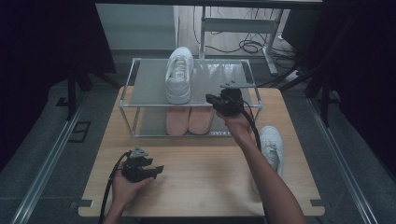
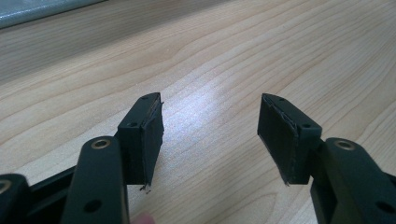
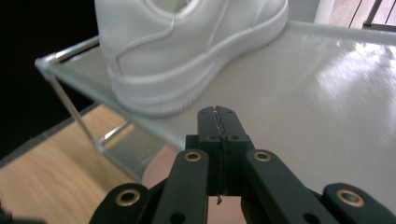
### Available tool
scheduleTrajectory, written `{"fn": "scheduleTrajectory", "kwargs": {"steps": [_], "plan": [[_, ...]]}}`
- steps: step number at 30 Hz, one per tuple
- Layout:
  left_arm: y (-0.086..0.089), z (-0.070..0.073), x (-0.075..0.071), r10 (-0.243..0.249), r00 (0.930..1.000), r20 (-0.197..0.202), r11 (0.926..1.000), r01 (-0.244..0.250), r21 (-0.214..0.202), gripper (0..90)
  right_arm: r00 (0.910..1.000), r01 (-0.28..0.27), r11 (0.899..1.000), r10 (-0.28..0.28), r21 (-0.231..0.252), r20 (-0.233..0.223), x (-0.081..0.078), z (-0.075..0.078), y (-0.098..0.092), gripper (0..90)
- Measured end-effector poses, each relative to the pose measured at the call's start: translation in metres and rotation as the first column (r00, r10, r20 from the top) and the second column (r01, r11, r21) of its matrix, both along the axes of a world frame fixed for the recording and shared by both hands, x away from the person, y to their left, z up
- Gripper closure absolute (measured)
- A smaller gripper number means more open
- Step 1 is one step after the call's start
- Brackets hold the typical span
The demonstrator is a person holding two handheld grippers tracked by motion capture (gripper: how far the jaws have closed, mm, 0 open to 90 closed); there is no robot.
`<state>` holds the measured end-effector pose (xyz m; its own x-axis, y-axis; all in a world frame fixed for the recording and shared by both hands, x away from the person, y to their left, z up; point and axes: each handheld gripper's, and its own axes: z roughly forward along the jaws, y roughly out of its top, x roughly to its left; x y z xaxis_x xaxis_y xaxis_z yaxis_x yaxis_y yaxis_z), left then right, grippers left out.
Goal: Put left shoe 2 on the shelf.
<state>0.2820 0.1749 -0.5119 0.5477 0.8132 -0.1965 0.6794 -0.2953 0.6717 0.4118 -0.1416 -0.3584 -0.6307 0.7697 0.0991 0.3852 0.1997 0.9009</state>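
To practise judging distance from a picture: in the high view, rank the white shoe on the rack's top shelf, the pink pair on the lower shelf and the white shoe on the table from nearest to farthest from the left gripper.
Measured from the left gripper:
1. Pink pair, lower shelf, ahead and slightly right.
2. White shoe on the top shelf, directly behind and above the pink pair.

The white shoe on the table, far right beside the forearm, is too close to call against the top-shelf shoe.

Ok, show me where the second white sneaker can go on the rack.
Top shelf: bare patches left and right of the white sneaker; the shut right gripper hovers over the right one. Lower shelf centre is crowded by the pink shoes. Second sneaker waits on the table.
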Motion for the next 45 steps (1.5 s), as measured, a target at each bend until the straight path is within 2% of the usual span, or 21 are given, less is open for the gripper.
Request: {"fn": "scheduleTrajectory", "kwargs": {"steps": [1, 3, 4, 5, 8, 10, 11, 17, 20, 27, 31, 38, 43, 45], "plan": [[0.0, 0.0, 0.0, -0.002, 1.0, 0.0, 1.0, 0.002, 0.002, 41.2, 1.0, -0.006, 1.0, 0.006, -0.001, 0.002, -0.008, -0.003, -0.009, 90.0], [-0.001, 0.0, 0.0, -0.003, 1.0, -0.002, 1.0, 0.003, 0.003, 41.2, 0.9999, -0.011, 1.0, 0.011, 0.002, -0.001, -0.011, -0.004, -0.013, 89.9], [-0.002, 0.0, 0.0, -0.004, 1.0, -0.002, 1.0, 0.004, 0.002, 41.2, 0.9999, -0.015, 1.0, 0.015, 0.007, -0.003, -0.019, -0.007, -0.022, 89.9], [-0.002, 0.0, 0.0, -0.004, 1.0, -0.002, 1.0, 0.004, 0.002, 41.2, 0.9999, -0.015, 1.0, 0.015, 0.007, -0.003, -0.019, -0.007, -0.022, 89.9], [-0.003, 0.0, -0.001, -0.004, 1.0, 0.0, 1.0, 0.004, 0.002, 41.1, 0.9996, -0.02, 1.0, 0.02, 0.021, -0.02, -0.032, -0.013, -0.04, 89.8], [-0.003, 0.0, -0.001, -0.004, 1.0, 0.0, 1.0, 0.004, 0.001, 41.1, 0.9995, -0.019, 1.0, 0.02, 0.018, -0.024, -0.035, -0.014, -0.044, 89.8], [-0.002, 0.001, -0.001, -0.001, 1.0, 0.001, 1.0, 0.001, 0.0, 41.1, 0.9989, -0.029, 0.999, 0.03, 0.013, -0.036, -0.042, -0.018, -0.052, 89.5], [-0.002, 0.001, -0.001, -0.004, 1.0, -0.002, 1.0, 0.004, 0.006, 41.1, 0.9973, -0.047, 0.999, 0.046, -0.006, -0.057, -0.063, -0.035, -0.069, 89.5], [-0.003, 0.0, -0.001, -0.002, 1.0, -0.001, 1.0, 0.002, 0.007, 41.1, 0.9963, -0.054, 0.999, 0.054, 0.003, -0.066, -0.069, -0.039, -0.073, 89.5], [-0.003, 0.0, -0.001, -0.006, 1.0, -0.002, 0.9999, 0.006, 0.011, 41.1, 0.9975, -0.052, 0.998, 0.051, -0.03, -0.049, -0.096, -0.053, -0.086, 89.5], [-0.003, 0.0, -0.001, -0.006, 1.0, -0.003, 0.9999, 0.006, 0.013, 41.1, 0.9972, -0.06, 0.998, 0.058, -0.032, -0.046, -0.105, -0.058, -0.091, 89.7], [-0.003, 0.0, -0.001, -0.005, 1.0, -0.004, 0.9999, 0.005, 0.013, 41.1, 0.9977, -0.065, 0.995, 0.063, -0.069, -0.024, -0.135, -0.068, -0.101, 89.9], [-0.004, 0.0, -0.001, -0.007, 1.0, -0.004, 0.9998, 0.007, 0.016, 41.1, 0.9978, -0.066, 0.994, 0.064, -0.087, -0.017, -0.147, -0.074, -0.106, 90.0], [-0.005, 0.0, -0.002, -0.008, 1.0, -0.004, 0.9998, 0.009, 0.019, 41.0, 0.997, -0.077, 0.99, 0.075, -0.12, -0.018, -0.153, -0.076, -0.109, 90.0]]}}
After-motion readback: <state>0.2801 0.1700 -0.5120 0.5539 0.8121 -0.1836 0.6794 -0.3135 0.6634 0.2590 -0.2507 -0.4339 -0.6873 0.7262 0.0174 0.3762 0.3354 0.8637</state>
